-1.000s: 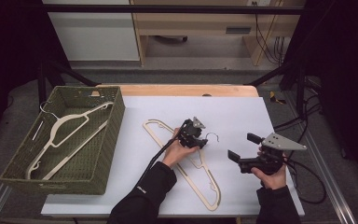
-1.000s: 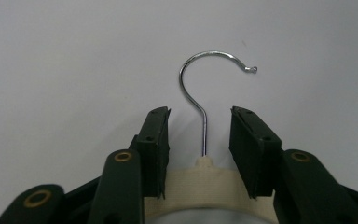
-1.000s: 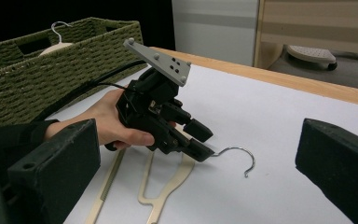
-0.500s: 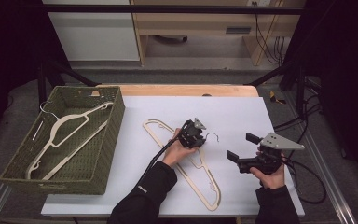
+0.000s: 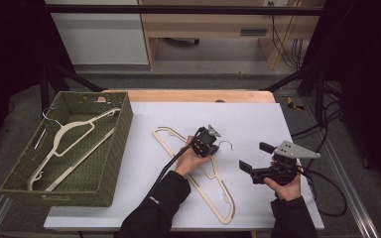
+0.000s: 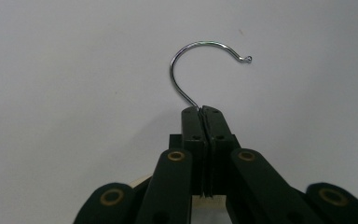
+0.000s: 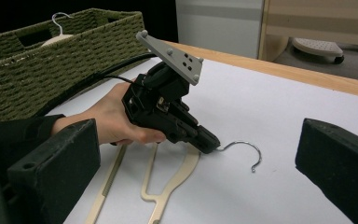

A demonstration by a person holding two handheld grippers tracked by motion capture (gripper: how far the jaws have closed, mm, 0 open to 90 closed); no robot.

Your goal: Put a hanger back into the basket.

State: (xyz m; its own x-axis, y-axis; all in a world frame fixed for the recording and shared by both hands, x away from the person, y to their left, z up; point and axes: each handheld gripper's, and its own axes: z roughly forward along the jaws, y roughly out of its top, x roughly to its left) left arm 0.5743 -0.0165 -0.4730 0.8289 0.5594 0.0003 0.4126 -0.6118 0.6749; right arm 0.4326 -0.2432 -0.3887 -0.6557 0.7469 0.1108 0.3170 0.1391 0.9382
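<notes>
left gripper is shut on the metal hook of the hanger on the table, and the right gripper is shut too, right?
Not quite. The left gripper is indeed shut on the metal hook of the hanger on the table, but the right gripper is open: the right gripper view shows its jaws spread wide apart with nothing between them.

Shiny metal hook (image 6: pixel 200 65), matt cream plastic hanger (image 5: pixel 213 186), rough woven basket (image 5: pixel 110 148)
</notes>
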